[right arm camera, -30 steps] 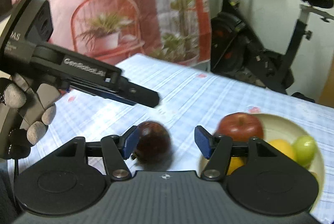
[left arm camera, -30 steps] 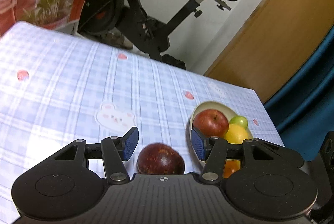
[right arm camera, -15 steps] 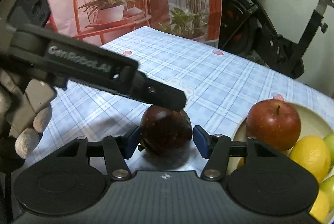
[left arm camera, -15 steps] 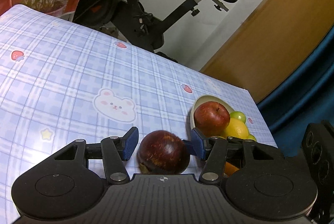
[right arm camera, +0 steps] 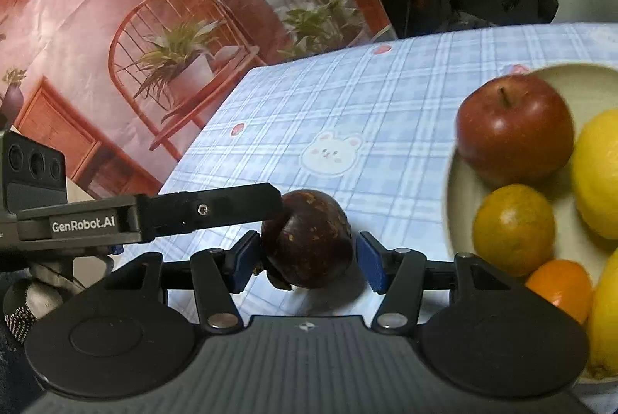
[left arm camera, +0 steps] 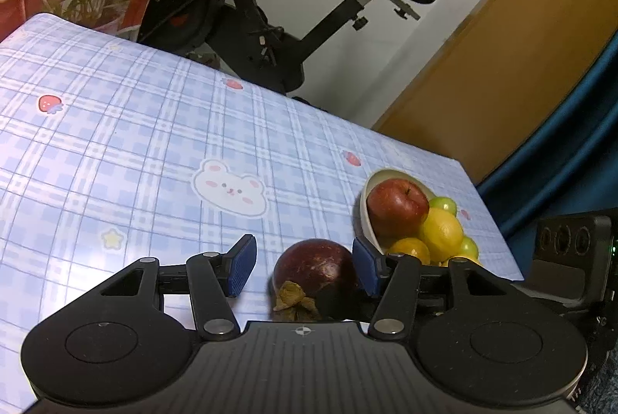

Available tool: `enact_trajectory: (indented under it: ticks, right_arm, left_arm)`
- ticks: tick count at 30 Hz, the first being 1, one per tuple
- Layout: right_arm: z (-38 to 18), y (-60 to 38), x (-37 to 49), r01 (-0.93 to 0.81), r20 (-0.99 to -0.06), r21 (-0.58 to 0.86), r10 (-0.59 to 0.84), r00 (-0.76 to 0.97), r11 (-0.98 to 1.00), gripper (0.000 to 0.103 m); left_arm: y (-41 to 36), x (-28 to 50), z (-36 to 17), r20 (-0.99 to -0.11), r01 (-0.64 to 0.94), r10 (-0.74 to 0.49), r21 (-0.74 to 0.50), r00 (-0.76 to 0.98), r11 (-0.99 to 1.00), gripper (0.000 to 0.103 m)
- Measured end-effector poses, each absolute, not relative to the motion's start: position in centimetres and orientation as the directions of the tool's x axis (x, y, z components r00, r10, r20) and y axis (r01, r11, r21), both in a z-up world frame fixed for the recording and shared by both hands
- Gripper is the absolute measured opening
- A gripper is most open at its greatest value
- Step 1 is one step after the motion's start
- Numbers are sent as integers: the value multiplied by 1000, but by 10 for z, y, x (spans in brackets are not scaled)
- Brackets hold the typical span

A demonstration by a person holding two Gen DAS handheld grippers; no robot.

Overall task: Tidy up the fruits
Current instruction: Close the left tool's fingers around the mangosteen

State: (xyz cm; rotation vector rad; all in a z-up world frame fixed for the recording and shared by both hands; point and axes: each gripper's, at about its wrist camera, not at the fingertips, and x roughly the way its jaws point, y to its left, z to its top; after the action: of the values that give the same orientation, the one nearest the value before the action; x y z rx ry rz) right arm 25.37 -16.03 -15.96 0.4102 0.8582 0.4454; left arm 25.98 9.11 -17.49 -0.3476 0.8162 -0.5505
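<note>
mangosteen (right arm camera: 309, 240): round, matte, dry calyx | right tongs (right arm camera: 305, 261): parted, straddling it | left tongs (left arm camera: 303, 269): parted, 1 pad touching

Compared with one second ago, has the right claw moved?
Yes. The right claw has come forward: the bowl and the bear print look nearer in its view, and the mangosteen now sits between its fingers, not ahead of them.

The surface (left arm camera: 162, 128) wears a smooth, slightly shiny checked cloth. The mangosteen (left arm camera: 314, 269) has dull, mottled skin with a dry, papery calyx. The apple (left arm camera: 398, 207) is glossy; the lemon (left arm camera: 442, 232) is finely pitted. The bowl (right arm camera: 459, 194) looks like smooth glazed ceramic. Each claw (left arm camera: 301, 265) is matt black plastic with textured blue pads (left arm camera: 241, 265) and metal pivots.
</note>
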Motion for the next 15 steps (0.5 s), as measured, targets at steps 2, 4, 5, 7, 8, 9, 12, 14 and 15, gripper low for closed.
enact_trajectory:
  ticks: [2, 4, 5, 7, 8, 9, 12, 14, 15]
  right_arm:
    - [-155, -163, 252, -205, -629, 493, 509, 587, 845, 58]
    - [-150, -165, 249, -209, -632, 460, 483, 606, 863, 58]
    - [-147, -165, 247, -213, -633, 433, 464, 620, 876, 58]
    - [-143, -163, 244, -221, -634, 379, 426, 645, 899, 58]
    - [-141, -160, 243, -230, -635, 349, 410, 655, 908, 58]
    - [-140, -158, 242, -237, -636, 319, 392, 664, 918, 58]
    - [-136, -149, 235, -256, -637, 213, 332, 695, 943, 57]
    - [-136, -146, 231, -263, -637, 152, 298, 711, 953, 56]
    - [-136, -144, 230, -263, -637, 128, 283, 717, 956, 55]
  left_arm:
    - [89, 260, -173, -582, 330, -589, -496, 560, 803, 57]
    - [87, 260, -172, -577, 336, -595, -498, 560, 799, 57]
    - [86, 260, -172, -577, 337, -597, -500, 557, 798, 57]
    - [83, 262, -172, -574, 337, -602, -507, 555, 793, 57]
    - [82, 264, -172, -572, 333, -605, -514, 553, 791, 57]
    - [80, 266, -172, -572, 326, -605, -519, 553, 790, 57]
    - [77, 270, -175, -571, 303, -598, -531, 562, 791, 56]
    - [79, 270, -174, -556, 308, -610, -544, 565, 781, 56]
    - [79, 269, -173, -550, 315, -615, -545, 566, 777, 56]
